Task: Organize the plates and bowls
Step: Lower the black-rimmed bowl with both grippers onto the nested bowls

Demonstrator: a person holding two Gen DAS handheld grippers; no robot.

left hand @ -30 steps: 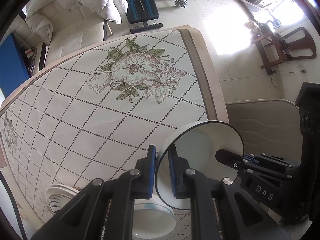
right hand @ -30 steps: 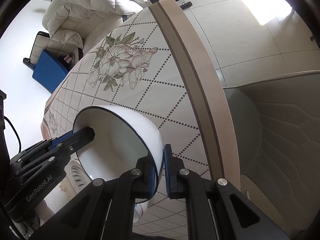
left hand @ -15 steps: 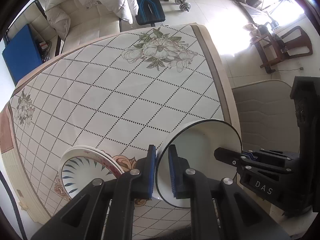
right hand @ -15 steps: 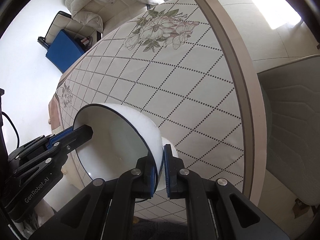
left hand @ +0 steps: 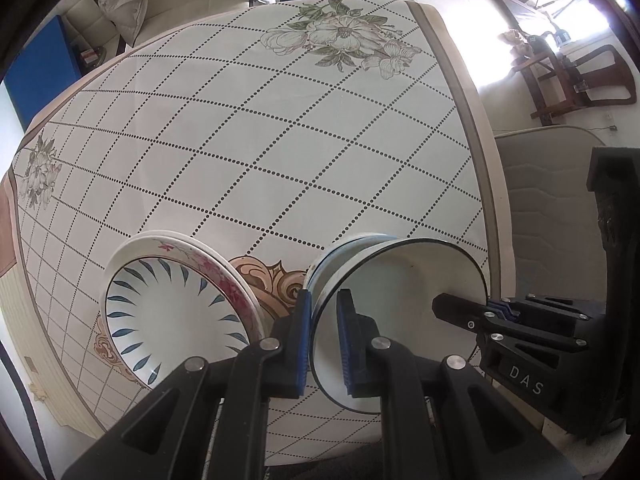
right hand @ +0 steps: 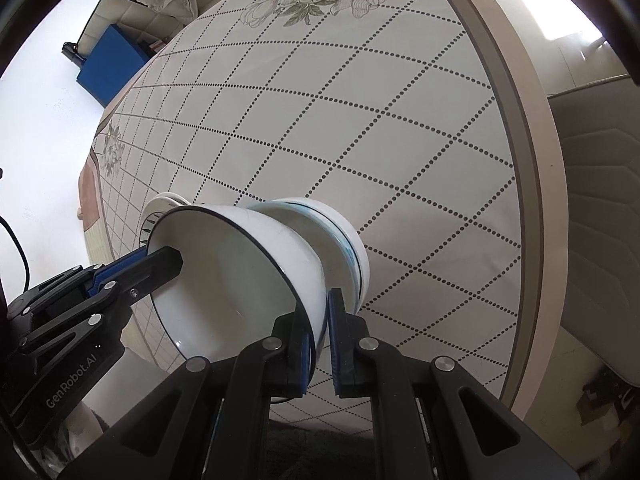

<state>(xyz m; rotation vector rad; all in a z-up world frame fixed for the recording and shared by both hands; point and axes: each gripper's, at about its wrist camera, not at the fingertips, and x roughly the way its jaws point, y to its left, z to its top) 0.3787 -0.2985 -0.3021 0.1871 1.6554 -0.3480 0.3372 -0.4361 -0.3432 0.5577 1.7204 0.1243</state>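
Note:
A white bowl with a dark rim hangs between both grippers. My left gripper is shut on its left rim. My right gripper is shut on the opposite rim and shows in the left wrist view; the left one shows in the right wrist view. Right under the held bowl stands a blue-banded bowl on the table. Left of it lies a stack of plates, the top one with blue leaf marks and a pink flower rim below.
The round table wears a white cloth with dotted diamonds and a flower print. A padded chair stands at the table's right edge. A sofa, a blue box and weights lie beyond on the tiled floor.
Both grippers have carried the bowl across the table toward the near side. The plate stack and the blue-banded bowl have come fully into view, and the held bowl is now over that bowl.

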